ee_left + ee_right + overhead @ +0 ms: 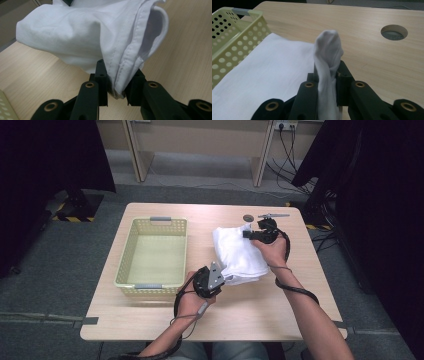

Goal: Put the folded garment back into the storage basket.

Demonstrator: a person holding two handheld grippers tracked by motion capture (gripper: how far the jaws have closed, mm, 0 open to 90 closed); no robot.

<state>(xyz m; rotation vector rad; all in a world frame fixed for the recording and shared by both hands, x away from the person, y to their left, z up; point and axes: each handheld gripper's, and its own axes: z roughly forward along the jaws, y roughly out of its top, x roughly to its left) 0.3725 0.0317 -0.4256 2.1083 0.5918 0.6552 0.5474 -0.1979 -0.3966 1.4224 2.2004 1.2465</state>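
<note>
In the high view we see a white cloth (239, 254) lying on the right half of the wooden table (150, 312), just beside a pale yellow basket (126, 254) that stands on the left half. The left gripper (223, 278) meets the cloth at its near corner, and the right gripper (248, 234) meets it at the far edge. Both of our hands are around the gripper bodies, and a cable runs along each forearm. Behind the cloth there is a round hole (248, 217) in the table top.

In the left gripper view the two black jaws are clamped on the cloth (82, 37): a bunch of hemmed edges (we can count several stitched layers) is pressed between the pads. The rest of the cloth hangs in front, lifted from the table (37, 75) there, and a small piece of the basket (6, 110) is in the lower left corner.

In the right gripper view the jaws are also closed on the cloth (262, 75). A thin fold stands up between the pads, while the wide part lies flat on the table (367, 57) and reaches to the basket (234, 42) wall. The round hole (394, 32) is well apart, at the upper right.
</note>
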